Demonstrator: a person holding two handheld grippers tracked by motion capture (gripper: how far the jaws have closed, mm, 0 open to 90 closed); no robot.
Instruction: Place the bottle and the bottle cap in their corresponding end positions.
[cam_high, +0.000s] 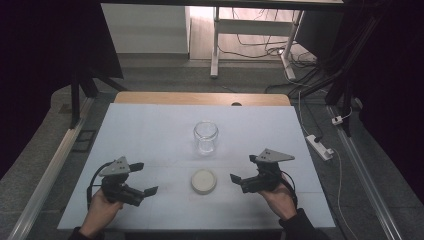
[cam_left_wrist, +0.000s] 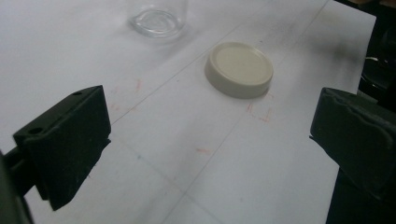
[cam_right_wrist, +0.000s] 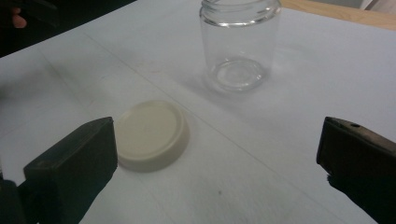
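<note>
Best to steady the jar (cam_high: 206, 137) first, then pinch the lid (cam_high: 204, 181) squarely; both grippers gape wide, empty.

An open, empty glass jar (cam_high: 206, 137) stands upright; its cream lid (cam_high: 204, 181) lies flat nearby

Our left gripper (cam_high: 142, 178) is black, with a grey three-cornered plate on top and a black cable looping off the side away from the cream lid (cam_high: 204, 181). Our right gripper (cam_high: 243, 168), on the lid's other side, matches it: black body, grey plate with small dark screws, cable behind. Up close our jaws are blocky matte-black pads with small round holes. We wear dark sleeves.
</note>
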